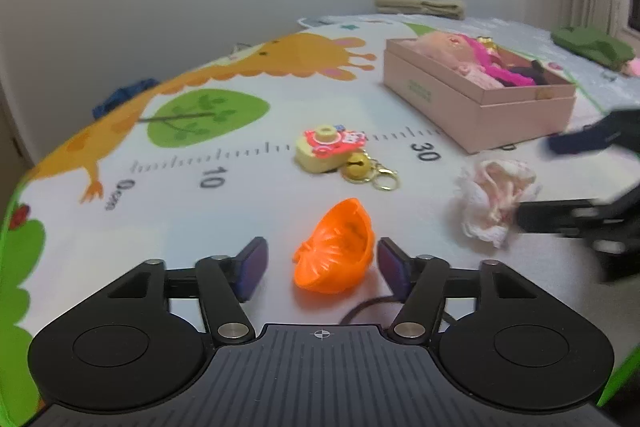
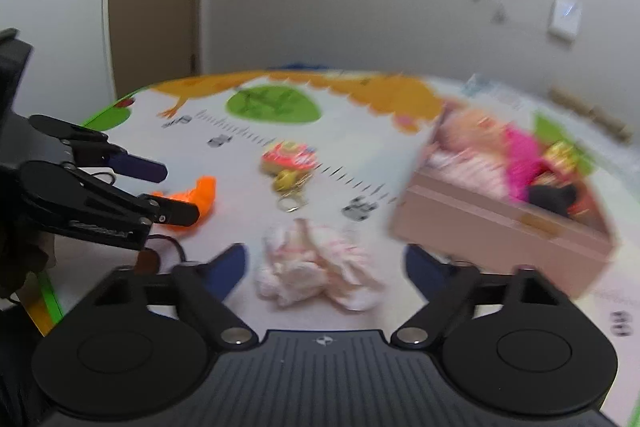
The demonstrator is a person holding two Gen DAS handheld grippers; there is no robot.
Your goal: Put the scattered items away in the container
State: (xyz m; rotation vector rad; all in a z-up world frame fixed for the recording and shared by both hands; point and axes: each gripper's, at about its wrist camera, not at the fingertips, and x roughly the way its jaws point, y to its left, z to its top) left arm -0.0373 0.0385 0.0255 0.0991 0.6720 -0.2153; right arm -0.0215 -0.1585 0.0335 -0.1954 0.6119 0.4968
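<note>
Presently the orange shell toy (image 1: pixel 334 247) lies between our left gripper (image 1: pixel 322 263) pads, jaws spread and not yet touching it, so a plain closing should catch its rim. Our right gripper (image 2: pixel 324 267) likewise stands wide apart around the crumpled pink-white cloth (image 2: pixel 316 267); blur there leaves contact uncertain. Ahead of the left gripper sits the toy camera keychain (image 1: pixel 332 151); further ahead and right, the pink box (image 1: pixel 476 95), already part filled, waits on the play mat (image 1: pixel 240 187).
</note>
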